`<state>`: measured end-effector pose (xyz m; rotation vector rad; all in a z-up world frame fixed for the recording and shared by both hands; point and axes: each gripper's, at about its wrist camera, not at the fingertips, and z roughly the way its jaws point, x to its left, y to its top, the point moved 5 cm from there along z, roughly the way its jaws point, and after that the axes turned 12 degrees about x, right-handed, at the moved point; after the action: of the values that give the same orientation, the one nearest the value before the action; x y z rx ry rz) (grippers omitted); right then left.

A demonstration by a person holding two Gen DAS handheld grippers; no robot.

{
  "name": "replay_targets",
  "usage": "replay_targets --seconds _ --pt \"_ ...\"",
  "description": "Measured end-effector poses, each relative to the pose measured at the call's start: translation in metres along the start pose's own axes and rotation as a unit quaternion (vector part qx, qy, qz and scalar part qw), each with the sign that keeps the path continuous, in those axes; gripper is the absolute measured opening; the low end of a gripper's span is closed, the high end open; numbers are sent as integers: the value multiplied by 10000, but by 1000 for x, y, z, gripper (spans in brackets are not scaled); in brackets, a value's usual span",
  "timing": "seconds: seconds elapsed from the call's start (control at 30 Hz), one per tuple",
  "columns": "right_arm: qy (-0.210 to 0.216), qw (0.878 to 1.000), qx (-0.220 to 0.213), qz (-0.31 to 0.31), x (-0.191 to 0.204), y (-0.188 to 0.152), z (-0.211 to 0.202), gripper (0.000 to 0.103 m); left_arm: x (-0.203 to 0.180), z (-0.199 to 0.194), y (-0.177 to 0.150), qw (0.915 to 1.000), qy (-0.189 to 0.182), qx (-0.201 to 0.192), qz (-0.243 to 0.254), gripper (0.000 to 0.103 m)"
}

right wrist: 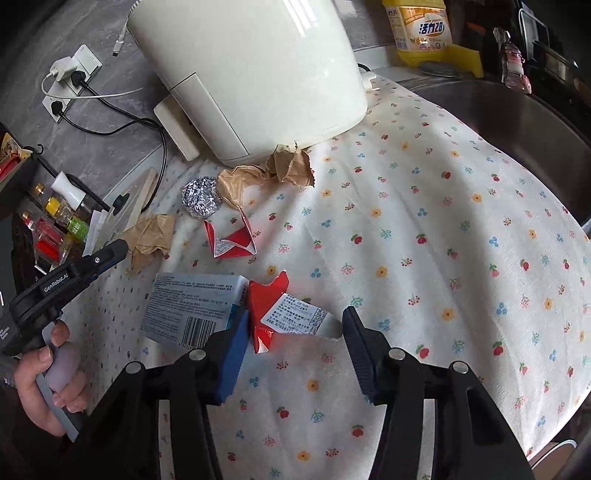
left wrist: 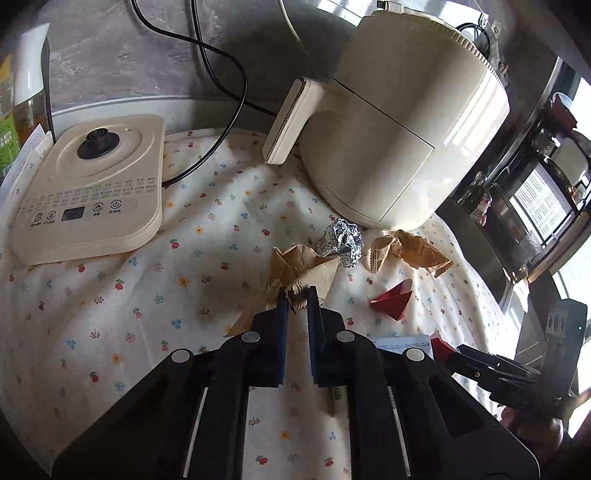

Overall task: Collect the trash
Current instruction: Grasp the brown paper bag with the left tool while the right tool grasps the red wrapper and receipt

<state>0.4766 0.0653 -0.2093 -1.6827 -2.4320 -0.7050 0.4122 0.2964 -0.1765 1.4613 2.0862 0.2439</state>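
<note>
Trash lies on the floral-cloth counter before the cream appliance: crumpled brown paper, a foil ball, red folded wrappers, a barcoded blue-white carton. The left gripper is closed on the brown paper's edge; its body reads "GenRobot.AI". The right gripper, half open, straddles a red label-printed wrapper without pinching it. A yellow bottle shows "28".

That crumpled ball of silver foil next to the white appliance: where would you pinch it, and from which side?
Take the foil ball across its middle, coming down from above. It is a lumpy, roughly round wad with no handle or edge, so any pair of opposite sides should do. From above seems safest: the white appliance stands close behind it and brown paper crowds one flank, leaving little room for a sideways approach.
</note>
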Motion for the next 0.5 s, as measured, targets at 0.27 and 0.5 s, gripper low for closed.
replay_targets --seconds 0.27,0.5 --pt "14 9998 -109 -185 -2 -5 -17 50 -2 -32 -25 9993 78 -275 -223 7" --pt "180 9987 -146 -464 -2 -12 -33 50 -7 -68 -64 9966 342 -535 -531 7"
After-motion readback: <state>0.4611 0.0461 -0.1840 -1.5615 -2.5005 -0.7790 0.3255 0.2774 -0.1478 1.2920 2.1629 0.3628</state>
